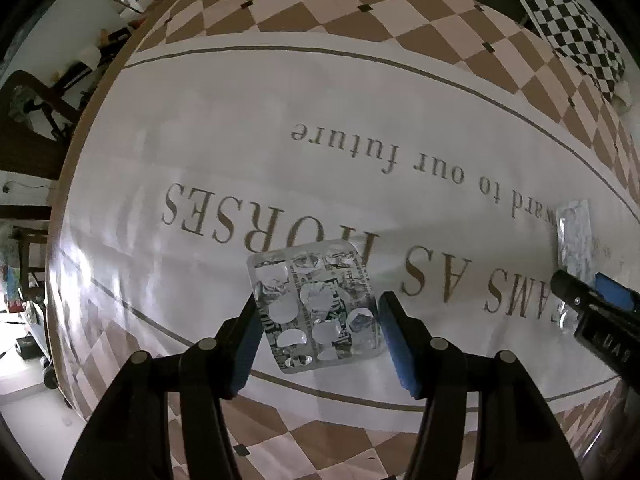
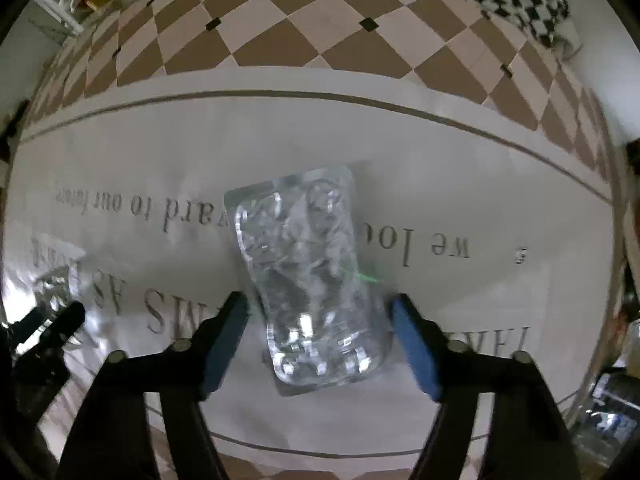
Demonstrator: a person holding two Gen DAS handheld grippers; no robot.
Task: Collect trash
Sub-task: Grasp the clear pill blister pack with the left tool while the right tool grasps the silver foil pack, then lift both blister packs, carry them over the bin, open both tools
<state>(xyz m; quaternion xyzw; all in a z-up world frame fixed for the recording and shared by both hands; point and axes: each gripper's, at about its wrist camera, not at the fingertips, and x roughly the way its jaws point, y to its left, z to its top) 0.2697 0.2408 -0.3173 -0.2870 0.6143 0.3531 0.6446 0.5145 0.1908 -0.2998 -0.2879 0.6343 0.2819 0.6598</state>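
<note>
A silver foil pill blister pack (image 1: 316,304) with popped pockets sits between my left gripper's (image 1: 316,320) blue pads. Both pads press on its long edges, so the gripper is shut on it above the white printed tablecloth (image 1: 280,120). In the right wrist view a clear, crinkled plastic blister pack (image 2: 308,272) lies on the cloth between the pads of my right gripper (image 2: 318,320). Those pads stand just off its sides, open. The clear pack (image 1: 574,236) and the right gripper (image 1: 592,296) also show at the right of the left wrist view.
The round table's cloth has a brown and cream checked border (image 1: 320,8). A black-and-white checkered board (image 1: 568,28) lies at the far right. The table edge (image 1: 80,152) curves on the left, with a dark chair (image 1: 36,120) and clutter beyond it.
</note>
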